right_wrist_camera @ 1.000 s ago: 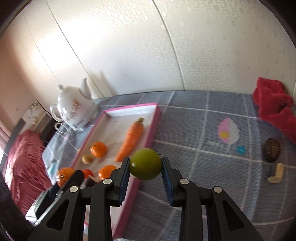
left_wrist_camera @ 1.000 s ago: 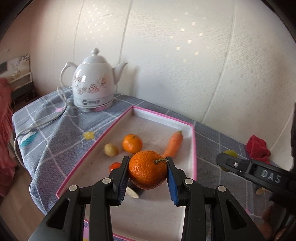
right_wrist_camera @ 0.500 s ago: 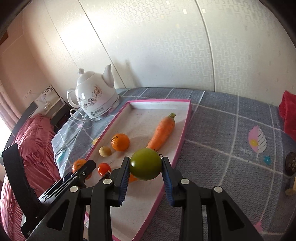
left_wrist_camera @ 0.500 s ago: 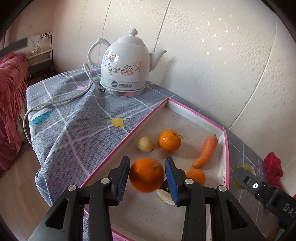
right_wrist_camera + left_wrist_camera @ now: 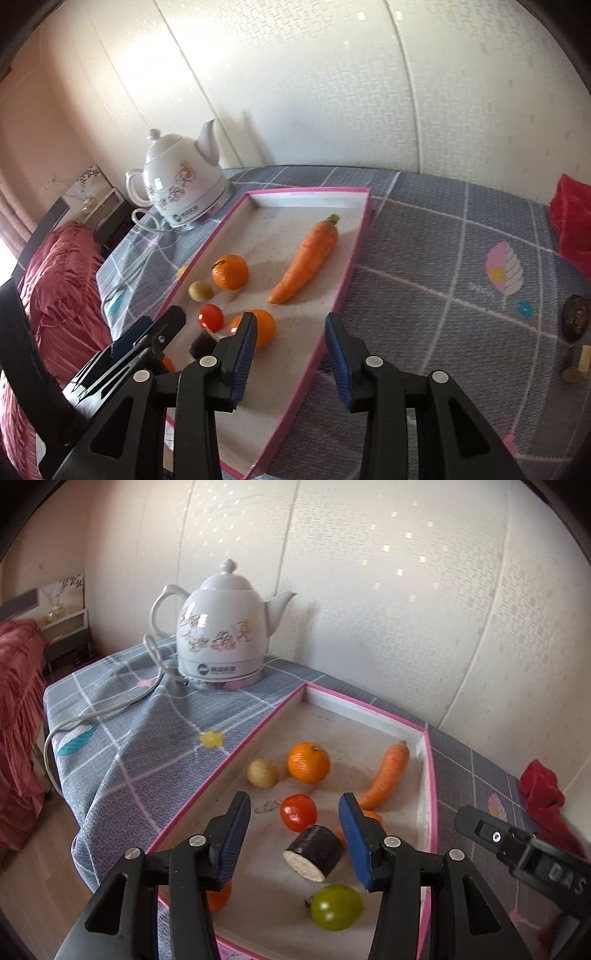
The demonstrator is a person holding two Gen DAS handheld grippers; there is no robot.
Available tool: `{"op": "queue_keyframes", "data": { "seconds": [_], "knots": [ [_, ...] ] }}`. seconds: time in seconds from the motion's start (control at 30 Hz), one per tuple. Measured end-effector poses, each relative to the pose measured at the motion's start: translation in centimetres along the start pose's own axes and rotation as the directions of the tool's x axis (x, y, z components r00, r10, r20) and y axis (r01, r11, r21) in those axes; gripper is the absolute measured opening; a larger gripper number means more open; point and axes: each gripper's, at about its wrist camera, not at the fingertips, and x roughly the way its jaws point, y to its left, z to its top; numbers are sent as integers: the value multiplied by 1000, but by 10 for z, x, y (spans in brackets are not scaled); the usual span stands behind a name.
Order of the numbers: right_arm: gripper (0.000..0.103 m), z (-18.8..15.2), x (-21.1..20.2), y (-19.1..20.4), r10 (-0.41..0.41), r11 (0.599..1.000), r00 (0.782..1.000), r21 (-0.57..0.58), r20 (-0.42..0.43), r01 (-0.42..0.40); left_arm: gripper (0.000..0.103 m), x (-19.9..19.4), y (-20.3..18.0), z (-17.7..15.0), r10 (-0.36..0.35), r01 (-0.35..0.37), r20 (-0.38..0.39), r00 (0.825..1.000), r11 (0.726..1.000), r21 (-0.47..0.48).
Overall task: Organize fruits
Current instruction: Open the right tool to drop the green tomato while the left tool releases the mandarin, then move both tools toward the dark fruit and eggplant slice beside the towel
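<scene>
Pink-rimmed tray (image 5: 236, 755) is seen on a grey checked tablecloth (image 5: 147, 738), one long edge near the cloth's drop to the floor, the far end close to the wall. A white floral kettle (image 5: 221, 635) stands off the tray's far left corner, its cord trailing over the cloth edge.

Left gripper (image 5: 293, 840): jaws parted, having just been opening, nothing pressed between the pads. A mandarin (image 5: 219, 895) lies low in the tray, half hidden behind the left finger. Bare tray floor is left along the near left rim and at the far end.

Right gripper (image 5: 290, 356): jaws apart, just been opening, empty, held above the tray's right rim. Wide open cloth lies to its right.

In the tray: carrot (image 5: 386, 775) along the right wall, second mandarin (image 5: 308, 762), a small yellowish fruit (image 5: 263, 773) just beside it, red tomato (image 5: 298, 812), a cut dark-skinned piece (image 5: 314, 853) touching or nearly touching the tomato, a green tomato (image 5: 335, 906) near the front.

Left view only: the green tomato. Right view only: a third mandarin (image 5: 264, 328) in full, a dark fruit (image 5: 575, 321) and a pale cut piece (image 5: 576, 363) on the cloth at far right. A red cloth (image 5: 572, 221) lies near the wall.
</scene>
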Motion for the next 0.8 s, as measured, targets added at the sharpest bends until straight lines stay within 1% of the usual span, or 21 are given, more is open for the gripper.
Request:
{"op": "queue_keyframes", "data": {
  "seconds": [0.13, 0.3, 0.63, 0.8],
  "knots": [
    [38, 2, -4, -19, -61, 997, 998, 52, 5, 61, 50, -4, -13, -3, -20, 19, 6, 1000, 999, 50],
    [38, 4, -10, -41, -116, 986, 993, 123, 19, 112, 51, -5, -24, -7, -36, 36, 2, 999, 995, 96],
    [38, 2, -19, -67, -180, 972, 983, 158, 23, 175, 51, -5, -36, -13, -48, 48, -3, 999, 989, 141],
    [38, -2, -28, -86, -221, 961, 975, 175, 24, 214, 51, -7, -45, -16, -70, 69, -2, 998, 984, 165]
  ]
}}
